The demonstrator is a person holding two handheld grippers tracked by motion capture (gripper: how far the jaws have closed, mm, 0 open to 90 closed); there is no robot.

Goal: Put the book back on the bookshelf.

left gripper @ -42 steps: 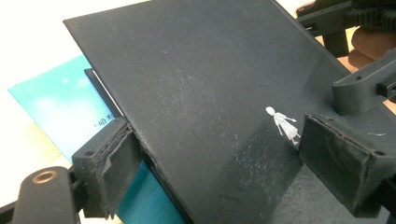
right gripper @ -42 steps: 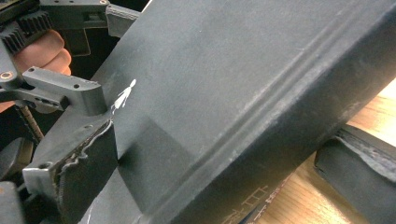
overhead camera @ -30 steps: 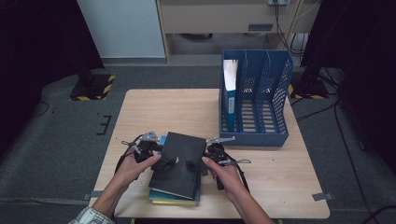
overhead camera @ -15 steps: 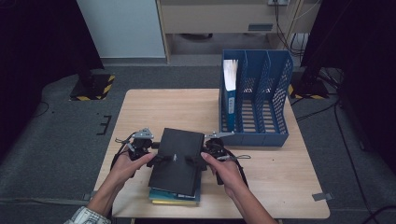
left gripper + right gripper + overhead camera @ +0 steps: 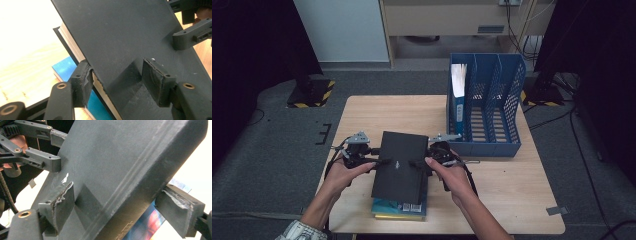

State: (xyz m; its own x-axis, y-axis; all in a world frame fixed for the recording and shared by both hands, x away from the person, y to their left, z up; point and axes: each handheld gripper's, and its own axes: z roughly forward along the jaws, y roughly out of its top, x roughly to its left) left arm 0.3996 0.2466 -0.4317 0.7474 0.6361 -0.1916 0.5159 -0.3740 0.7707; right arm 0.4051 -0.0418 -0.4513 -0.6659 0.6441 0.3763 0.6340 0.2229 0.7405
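Blue file rack (image 5: 492, 110), wooden table (image 5: 507, 185)

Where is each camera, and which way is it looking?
High view: above the table's near side, looking forward and down; both forearms, left gripper, right gripper.
Left gripper view: rides that gripper, looking along its jaws at the black book.
Right gripper view: rides that gripper, facing the book's spine.
Shared: black book, blue book beneath.

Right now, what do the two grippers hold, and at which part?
Both hold the black book: left gripper on its left long edge, right gripper on its right.
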